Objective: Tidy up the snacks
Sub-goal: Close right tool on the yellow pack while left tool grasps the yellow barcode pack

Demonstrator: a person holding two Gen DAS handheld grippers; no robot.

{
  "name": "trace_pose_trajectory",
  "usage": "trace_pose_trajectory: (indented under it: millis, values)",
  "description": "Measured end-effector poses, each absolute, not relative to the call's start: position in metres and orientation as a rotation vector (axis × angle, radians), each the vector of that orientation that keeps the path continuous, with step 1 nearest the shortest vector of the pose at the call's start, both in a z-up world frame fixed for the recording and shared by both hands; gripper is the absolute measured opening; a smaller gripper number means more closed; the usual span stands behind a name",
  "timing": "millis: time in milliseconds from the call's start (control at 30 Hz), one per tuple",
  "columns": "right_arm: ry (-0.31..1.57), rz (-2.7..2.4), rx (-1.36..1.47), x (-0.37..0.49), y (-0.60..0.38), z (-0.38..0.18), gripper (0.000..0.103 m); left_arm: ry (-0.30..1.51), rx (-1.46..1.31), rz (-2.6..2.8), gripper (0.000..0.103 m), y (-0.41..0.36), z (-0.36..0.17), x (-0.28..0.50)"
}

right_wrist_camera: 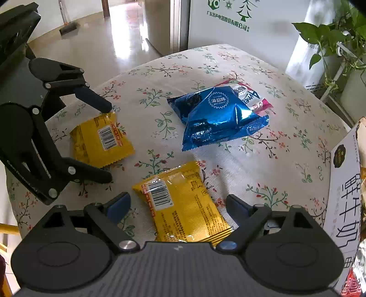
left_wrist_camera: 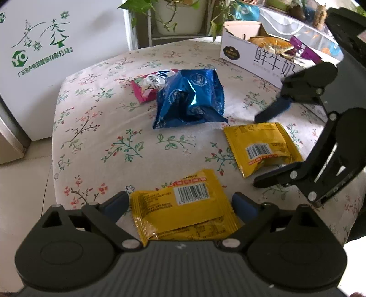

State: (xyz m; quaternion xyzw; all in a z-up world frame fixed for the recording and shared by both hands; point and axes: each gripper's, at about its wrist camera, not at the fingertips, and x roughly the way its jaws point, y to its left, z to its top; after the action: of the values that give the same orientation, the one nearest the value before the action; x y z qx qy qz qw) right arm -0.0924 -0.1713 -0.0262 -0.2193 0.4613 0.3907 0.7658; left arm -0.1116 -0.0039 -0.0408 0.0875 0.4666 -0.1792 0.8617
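Note:
Two yellow snack packets, a blue foil bag and a pink packet lie on a floral tablecloth. My left gripper [left_wrist_camera: 180, 203] is open with its fingers either side of one yellow packet [left_wrist_camera: 183, 210]; this packet and gripper [right_wrist_camera: 109, 141] also show in the right wrist view [right_wrist_camera: 103, 139]. My right gripper [right_wrist_camera: 178, 203] is open around the second yellow packet [right_wrist_camera: 183, 205], which the left wrist view [left_wrist_camera: 263, 148] shows between its fingers [left_wrist_camera: 258, 150]. The blue bag [left_wrist_camera: 192, 98] [right_wrist_camera: 219, 118] lies over the pink packet [left_wrist_camera: 148, 84] [right_wrist_camera: 256, 98].
A white cardboard box [left_wrist_camera: 251, 54] [right_wrist_camera: 343, 194] holding several snacks stands at the table's far right. A white appliance [left_wrist_camera: 57, 57] stands left of the table. Potted plants [left_wrist_camera: 176, 16] stand behind. The tablecloth [left_wrist_camera: 103, 141] drops off at the left edge.

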Motion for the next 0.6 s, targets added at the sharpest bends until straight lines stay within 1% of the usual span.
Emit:
trace_pose_trajectory:
  millis: [67,100,133,167,267,367,600]
  values:
    - [1.001,0.842,-0.459,-0.096,-0.174,-0.022,0.076,0.974,0.178,-0.365,0.088,-0.004,-0.040,-0.111]
    - [1.003,0.835,-0.451,-0.096,-0.175,-0.021,0.072,0.970,0.173,-0.357,0.085,-0.004,-0.039,-0.111]
    - [1.003,0.819,-0.442,-0.096,-0.176,-0.019,0.062,0.967,0.164,-0.351,0.081,-0.003,-0.037,-0.111]
    - [1.006,0.800,-0.431,-0.096,-0.178,-0.018,0.059,0.965,0.156,-0.344,0.078,-0.002,-0.036,-0.111]
    - [1.018,0.772,-0.388,-0.097,-0.181,-0.017,0.057,0.960,0.141,-0.327,0.073,-0.002,-0.035,-0.111]
    - [1.008,0.739,-0.355,-0.101,-0.182,-0.013,0.056,0.956,0.113,-0.308,0.070,0.000,-0.033,-0.112]
    - [0.935,0.692,-0.265,-0.111,-0.190,0.014,0.056,0.925,0.071,-0.261,0.070,0.002,-0.027,-0.120]
